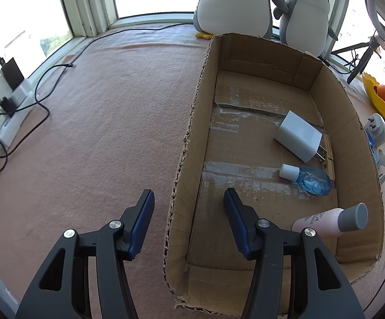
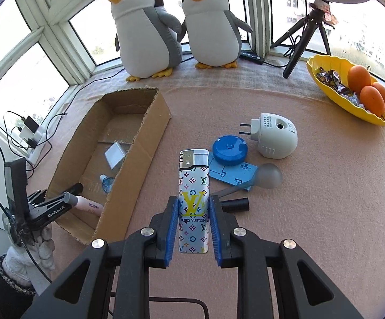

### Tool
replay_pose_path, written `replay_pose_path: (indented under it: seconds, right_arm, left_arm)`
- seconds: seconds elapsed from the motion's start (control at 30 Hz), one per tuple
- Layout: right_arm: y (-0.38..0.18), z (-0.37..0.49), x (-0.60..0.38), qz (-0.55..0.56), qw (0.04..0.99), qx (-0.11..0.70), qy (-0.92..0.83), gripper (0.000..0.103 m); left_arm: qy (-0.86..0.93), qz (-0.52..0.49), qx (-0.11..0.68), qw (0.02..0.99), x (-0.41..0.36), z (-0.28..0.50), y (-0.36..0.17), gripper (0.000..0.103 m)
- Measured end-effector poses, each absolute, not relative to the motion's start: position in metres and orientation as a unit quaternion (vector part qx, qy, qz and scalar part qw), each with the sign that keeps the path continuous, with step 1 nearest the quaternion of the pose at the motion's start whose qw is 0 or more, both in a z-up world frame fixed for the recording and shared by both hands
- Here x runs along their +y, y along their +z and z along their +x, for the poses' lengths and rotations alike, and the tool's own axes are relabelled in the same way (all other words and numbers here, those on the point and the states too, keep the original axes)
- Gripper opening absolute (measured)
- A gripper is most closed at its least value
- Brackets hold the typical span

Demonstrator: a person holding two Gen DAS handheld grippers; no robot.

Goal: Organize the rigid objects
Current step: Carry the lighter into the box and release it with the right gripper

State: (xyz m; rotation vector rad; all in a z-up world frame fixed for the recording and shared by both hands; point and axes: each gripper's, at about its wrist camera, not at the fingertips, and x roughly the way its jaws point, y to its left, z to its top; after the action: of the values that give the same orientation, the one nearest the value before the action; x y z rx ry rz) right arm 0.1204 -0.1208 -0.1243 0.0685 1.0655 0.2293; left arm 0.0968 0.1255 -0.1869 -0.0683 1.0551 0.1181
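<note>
Bright window backlight, sharp, fisheye-warped edges

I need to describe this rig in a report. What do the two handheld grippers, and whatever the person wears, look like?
Both grippers are black plastic with silver round bolts and ribbed blue pads on the fingers: the left gripper and the right gripper match. Seen from the right wrist camera, the left one bears white "GenRobot.AI" lettering, with a black cable beside it. The hand holding it wears a white knitted glove above a dark cuff.
</note>
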Motion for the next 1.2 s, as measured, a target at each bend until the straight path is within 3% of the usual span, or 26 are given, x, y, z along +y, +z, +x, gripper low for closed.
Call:
replay_pose_path:
  seconds: [0.57,1.2]
  right_arm:
    - [-0.133,0.127,-0.02,0.02,0.833,0.513,0.204,0.021]
    - [-0.148,0.131,-0.003,0.016,0.823,0.528,0.21,0.021]
  left_arm:
    - [0.055,-0.035,0.503,0.862,0.126,0.097,-0.187,0.054]
    - [0.056,-0.035,0.503,0.862,0.126,0.096,-0.187,0.054]
